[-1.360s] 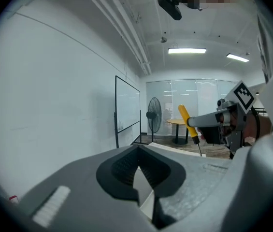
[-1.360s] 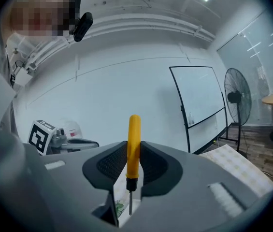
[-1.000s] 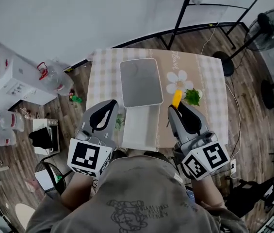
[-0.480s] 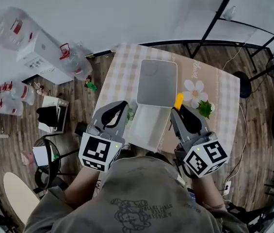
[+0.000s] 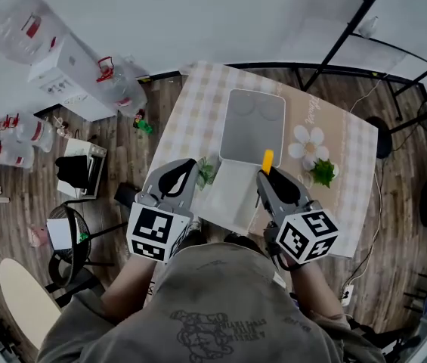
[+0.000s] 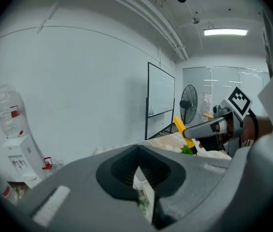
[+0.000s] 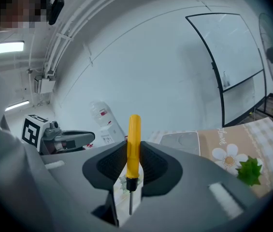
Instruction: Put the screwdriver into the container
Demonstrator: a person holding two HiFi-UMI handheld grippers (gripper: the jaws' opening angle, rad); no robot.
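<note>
A yellow-handled screwdriver (image 5: 267, 159) stands upright in my right gripper (image 5: 265, 174), which is shut on it, handle up and metal shaft pointing down (image 7: 134, 149). It hangs at the right rim of the open white container (image 5: 227, 195) near the table's front edge. The container's grey lid (image 5: 252, 127) lies flat just behind it. My left gripper (image 5: 189, 165) is shut with nothing in it, at the container's left side. The left gripper view shows its own jaws closed (image 6: 138, 151), with the screwdriver (image 6: 181, 130) off to the right.
A checked cloth covers the table (image 5: 190, 104); a flower print (image 5: 306, 141) and a green leafy item (image 5: 323, 172) lie right of the lid. A water dispenser (image 5: 66, 70) and bottles stand on the floor at left. Black stand legs (image 5: 341, 40) are behind the table.
My right gripper has carried the screwdriver left, from beside the flower print to the container's right rim. The head view has swung, and the left gripper stays by the container.
</note>
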